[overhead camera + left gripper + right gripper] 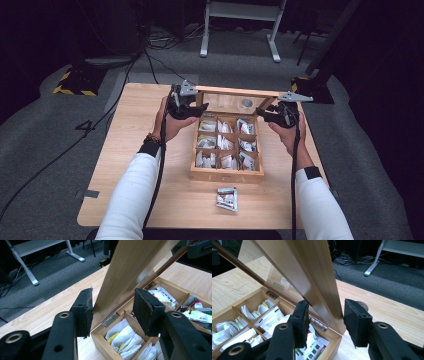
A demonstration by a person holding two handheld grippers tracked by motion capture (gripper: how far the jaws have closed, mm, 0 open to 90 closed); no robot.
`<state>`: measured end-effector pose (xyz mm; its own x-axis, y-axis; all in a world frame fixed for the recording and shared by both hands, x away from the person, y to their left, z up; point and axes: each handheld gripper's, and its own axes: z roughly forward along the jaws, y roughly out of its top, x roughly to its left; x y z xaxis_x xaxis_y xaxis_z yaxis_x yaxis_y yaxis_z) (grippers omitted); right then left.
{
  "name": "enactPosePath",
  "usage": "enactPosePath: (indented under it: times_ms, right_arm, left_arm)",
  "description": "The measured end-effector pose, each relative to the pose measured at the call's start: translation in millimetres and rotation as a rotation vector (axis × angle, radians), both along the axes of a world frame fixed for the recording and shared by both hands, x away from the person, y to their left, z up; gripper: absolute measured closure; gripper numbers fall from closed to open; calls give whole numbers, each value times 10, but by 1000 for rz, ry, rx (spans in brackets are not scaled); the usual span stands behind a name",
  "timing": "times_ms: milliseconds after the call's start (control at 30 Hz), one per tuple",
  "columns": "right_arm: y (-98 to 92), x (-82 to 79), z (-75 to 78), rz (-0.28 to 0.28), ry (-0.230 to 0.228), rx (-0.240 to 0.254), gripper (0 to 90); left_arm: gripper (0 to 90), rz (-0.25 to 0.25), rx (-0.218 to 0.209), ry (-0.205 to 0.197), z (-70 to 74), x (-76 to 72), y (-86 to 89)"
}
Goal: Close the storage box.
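I hold one pair of tongs in each hand at the far corners of the wooden box (227, 174), which sits open on the bench (135, 150), right of the bench's middle. Its lid (235, 101) — a wooden frame around a clear pane — stands raised on its hinges at the back edge.

Left tongs (186, 111): at the lid's left end. In the left gripper view the lid's side rail (130, 270) rises between my two jaws; the left pad (86, 312) touches the rail's face, the right pad (145, 312) stands apart from it. Grip not complete — I record these tongs as released around the rail.

Right tongs (272, 114): at the lid's right end. In the right gripper view the lid's rail (317, 277) passes between the jaws; the left pad (302, 320) lies against the inner edge near the hinge (319, 324), while the right pad (357, 322) shows a gap to the wood. Also released, straddling the rail.

Contents: nine compartments in three rows, each holding paper sachets (223, 145), mostly white, some with green and red print. One loose sachet (227, 198) lies on the bench just in front of the box, apart from it.
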<state>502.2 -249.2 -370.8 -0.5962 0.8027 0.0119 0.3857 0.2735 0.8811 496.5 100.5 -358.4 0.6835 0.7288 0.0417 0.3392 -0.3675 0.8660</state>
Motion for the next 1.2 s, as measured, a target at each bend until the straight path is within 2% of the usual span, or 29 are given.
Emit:
enactPosePath:
  times_ms: [433,600,767,967,1200]
  right_arm:
    - [-11,-74,41,7,-22,-4,577]
    - [-27,-116,69,11,-34,10,584]
    - [-28,-148,71,15,-36,-3,586]
    - [-36,-189,72,19,-41,-4,591]
    - [-25,-246,77,28,-58,-32,592]
  left_arm:
    - [545,-10,-32,-18,18,-52,45]
    - [554,-16,-48,-26,37,-86,62]
    - [552,-22,-35,-34,41,-123,58]
    - [557,-40,-40,-40,47,-167,104]
    - [548,-47,-28,-43,26,-213,151]
